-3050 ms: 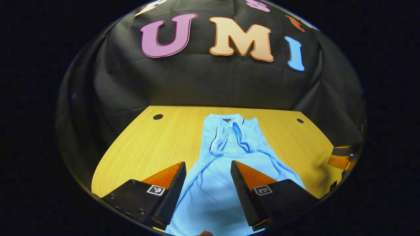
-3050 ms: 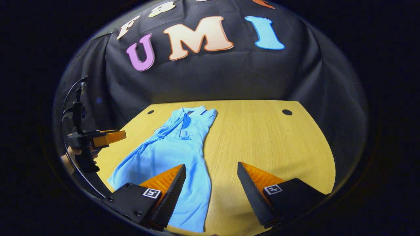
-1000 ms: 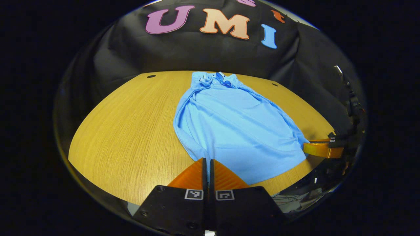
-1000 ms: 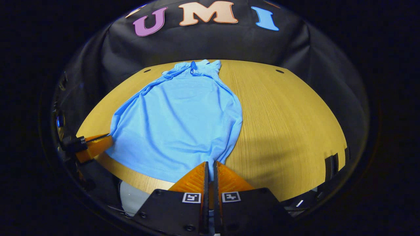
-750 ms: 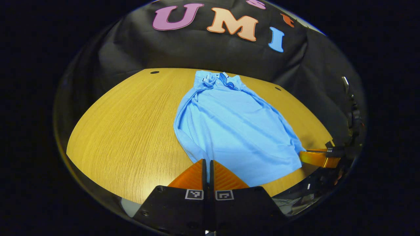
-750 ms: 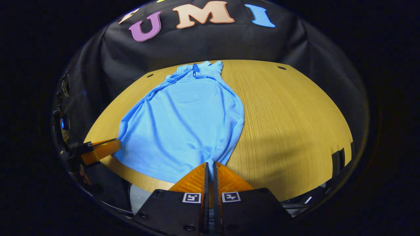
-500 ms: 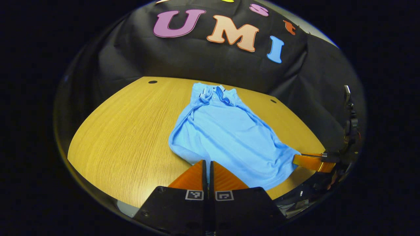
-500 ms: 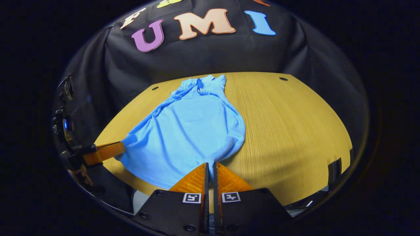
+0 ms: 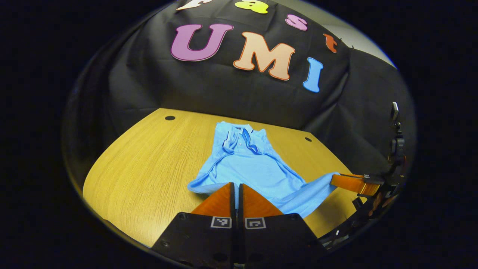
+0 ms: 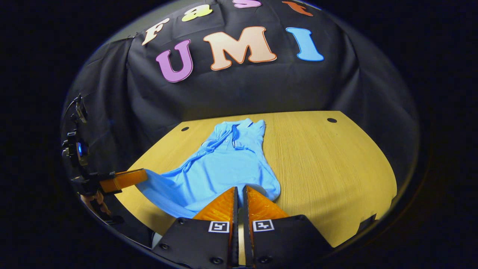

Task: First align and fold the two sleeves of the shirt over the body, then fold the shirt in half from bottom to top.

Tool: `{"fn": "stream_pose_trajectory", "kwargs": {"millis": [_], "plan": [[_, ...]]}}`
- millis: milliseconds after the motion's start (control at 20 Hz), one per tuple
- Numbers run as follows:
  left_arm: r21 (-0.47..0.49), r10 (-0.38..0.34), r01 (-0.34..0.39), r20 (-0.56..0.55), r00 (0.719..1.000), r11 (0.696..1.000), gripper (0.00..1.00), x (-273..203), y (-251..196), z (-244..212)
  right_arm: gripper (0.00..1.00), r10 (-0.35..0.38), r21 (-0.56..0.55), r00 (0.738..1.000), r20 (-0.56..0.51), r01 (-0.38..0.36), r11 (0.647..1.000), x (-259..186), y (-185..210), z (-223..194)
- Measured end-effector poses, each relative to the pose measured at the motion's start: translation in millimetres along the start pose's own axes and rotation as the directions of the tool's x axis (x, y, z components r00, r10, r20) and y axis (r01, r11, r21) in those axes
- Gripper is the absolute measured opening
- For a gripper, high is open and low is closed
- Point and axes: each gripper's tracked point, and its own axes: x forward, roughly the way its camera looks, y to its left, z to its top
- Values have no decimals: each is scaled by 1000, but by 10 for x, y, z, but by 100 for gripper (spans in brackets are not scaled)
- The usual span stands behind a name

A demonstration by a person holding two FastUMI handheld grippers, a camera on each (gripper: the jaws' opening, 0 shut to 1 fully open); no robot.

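Observation:
A light blue polo shirt [image 9: 248, 168] [image 10: 224, 164] lies on the wooden table [image 9: 149, 168] with its collar toward the far wall and both sleeves folded over the body. My left gripper [image 9: 235, 185] is shut on the shirt's bottom hem at its left corner. My right gripper [image 10: 239, 188] is shut on the hem at the right corner. Both corners are lifted off the table, and the hem sags between them. The right gripper [image 9: 351, 182] appears at the right of the left gripper view, the left gripper [image 10: 123, 179] at the left of the right gripper view.
The table [image 10: 328, 175] has small dark holes [image 9: 170, 118] [image 10: 331, 120] near its far corners. Bare wood spreads to each side of the shirt. The black cloth wall [image 9: 239, 93] stands close behind the table's far edge.
Both grippers closed on the hem corners, then lifted and carried them toward the collar. The visible flat part of the shirt has grown shorter.

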Motion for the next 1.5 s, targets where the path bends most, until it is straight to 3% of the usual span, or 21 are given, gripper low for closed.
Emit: {"fn": "stream_pose_trajectory", "kwargs": {"millis": [500,850,1050,1250,1350,1400,1450,1500], "plan": [[4,12,-12,74,997,1000,0,1069,108,1025,8,32,23,991,127,-36,999,980,-126,1043],[18,24,-26,88,996,999,0,2050,220,1401,3,53,5,986,157,-54,999,1944,-339,1608],[37,59,-60,37,998,998,0,2685,388,1271,3,55,27,993,105,-58,998,2490,-447,1513],[4,98,-98,-112,989,995,0,2958,521,755,3,50,18,997,50,-51,999,2736,-530,1304],[-6,150,-152,-116,982,988,0,2977,640,691,3,34,-6,999,38,-34,999,2749,-593,1257],[-3,176,-177,-104,979,984,4,2965,706,714,3,29,-15,999,37,-28,999,2706,-610,1272],[4,190,-190,-84,978,982,16,2915,732,793,17,33,-18,999,43,-32,999,2645,-585,1311],[13,206,-206,-57,977,979,43,2794,727,914,31,23,-29,998,65,-22,999,2575,-583,1381]]}}
